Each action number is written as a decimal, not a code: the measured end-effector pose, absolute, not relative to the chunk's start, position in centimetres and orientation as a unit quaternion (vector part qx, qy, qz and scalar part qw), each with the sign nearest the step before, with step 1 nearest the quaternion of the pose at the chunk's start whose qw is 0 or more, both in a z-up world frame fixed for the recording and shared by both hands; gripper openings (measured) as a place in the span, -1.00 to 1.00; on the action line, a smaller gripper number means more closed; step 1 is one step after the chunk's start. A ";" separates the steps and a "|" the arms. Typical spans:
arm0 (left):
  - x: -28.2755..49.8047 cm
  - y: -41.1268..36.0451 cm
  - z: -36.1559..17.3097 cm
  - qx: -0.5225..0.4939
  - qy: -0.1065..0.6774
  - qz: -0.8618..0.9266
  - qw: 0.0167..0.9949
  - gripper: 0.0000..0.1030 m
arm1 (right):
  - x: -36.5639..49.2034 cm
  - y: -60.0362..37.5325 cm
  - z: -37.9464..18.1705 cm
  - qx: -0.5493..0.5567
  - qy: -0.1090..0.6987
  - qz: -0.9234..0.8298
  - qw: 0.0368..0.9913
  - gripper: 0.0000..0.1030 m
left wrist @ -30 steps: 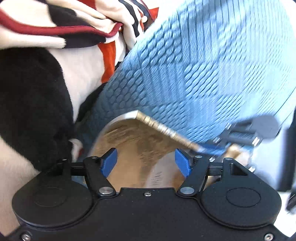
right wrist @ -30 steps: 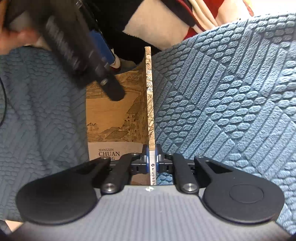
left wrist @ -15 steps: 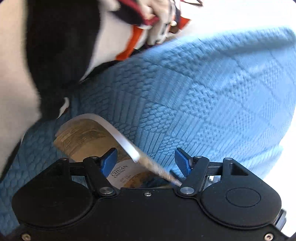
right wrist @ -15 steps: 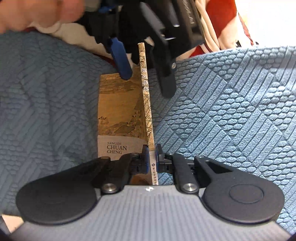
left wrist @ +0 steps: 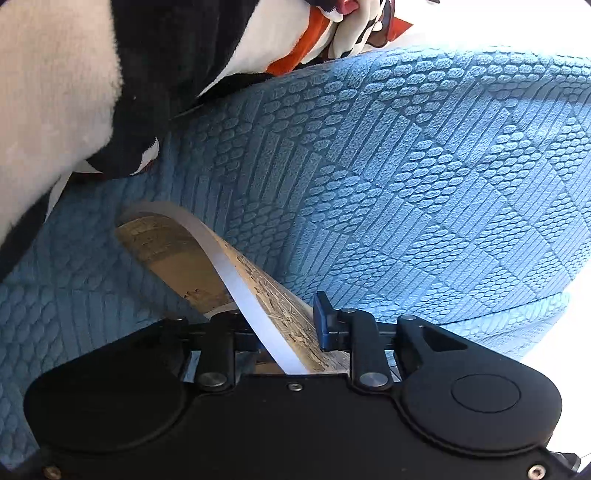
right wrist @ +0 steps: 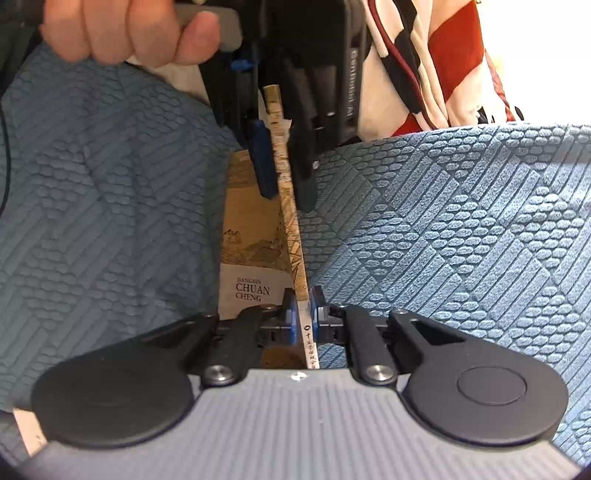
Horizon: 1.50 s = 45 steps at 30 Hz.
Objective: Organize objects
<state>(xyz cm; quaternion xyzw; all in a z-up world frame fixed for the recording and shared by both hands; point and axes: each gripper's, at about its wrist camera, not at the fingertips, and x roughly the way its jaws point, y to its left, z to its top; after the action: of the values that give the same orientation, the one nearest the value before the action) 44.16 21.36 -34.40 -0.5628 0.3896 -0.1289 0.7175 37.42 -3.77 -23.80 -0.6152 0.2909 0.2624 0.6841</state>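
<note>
- book (right wrist: 255, 236): thin, tan cover with an old landscape painting and the words "chuan cheng"; stands on edge at the centre of the right wrist view, in the fold between two parts of a blue cushion (right wrist: 461, 240), spine side up.
- right gripper (right wrist: 303, 319): lower centre of the right wrist view; blue pads clamped on the near end of the book's spine edge, so it is grasping the book.
- left gripper (right wrist: 286, 184): upper centre of the right wrist view, reaching down from a hand (right wrist: 125, 33) at the upper left; its jaws are closing, with the far end of the book's upper edge between them. whether both pads already press on it, i cannot tell.
- left wrist view: book's white page edge (left wrist: 240, 291) curves up the lower centre between the jaws.
- striped cloth (right wrist: 436, 62): red, cream and black, upper right, behind the cushion.
- black and white plush fabric (left wrist: 92, 92): upper left of the left wrist view, resting on the cushion.
</note>
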 end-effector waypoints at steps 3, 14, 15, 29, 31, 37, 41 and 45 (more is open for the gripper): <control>43.8 21.4 -34.3 -0.565 0.388 -0.128 0.717 -0.56 | 37.4 -3.8 -22.9 -0.583 0.299 0.249 0.713 -0.75; 43.7 21.3 -34.3 -0.565 0.389 -0.131 0.716 -0.57 | 37.4 -5.0 -16.6 -0.274 0.360 0.172 0.875 -0.52; 43.7 21.3 -34.4 -0.565 0.389 -0.131 0.716 -0.57 | 37.6 -5.3 -16.4 -0.242 0.365 0.161 0.884 -0.42; 43.7 21.0 -34.3 -0.567 0.391 -0.134 0.713 -0.57 | 39.7 -11.6 -20.5 0.297 0.421 0.017 0.857 0.26; 43.7 21.0 -34.3 -0.566 0.391 -0.134 0.713 -0.57 | 40.1 -11.7 -21.6 0.335 0.421 0.008 0.843 0.26; 43.7 20.8 -34.3 -0.568 0.392 -0.135 0.711 -0.57 | 41.3 -12.1 -23.7 0.416 0.416 -0.029 0.808 -0.16; 43.5 20.7 -34.3 -0.571 0.389 -0.137 0.710 -0.57 | 41.9 -12.2 -24.4 0.431 0.414 -0.059 0.800 -0.59; 43.5 20.9 -34.0 -0.578 0.392 -0.144 0.701 -0.48 | 42.7 -11.9 -23.7 0.417 0.423 -0.061 0.802 -0.61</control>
<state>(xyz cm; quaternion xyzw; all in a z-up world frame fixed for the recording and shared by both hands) 43.53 20.86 -33.97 -0.5777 0.3921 -0.1437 0.7013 42.73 -11.86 -23.66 0.4171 0.4227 -0.0615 0.8022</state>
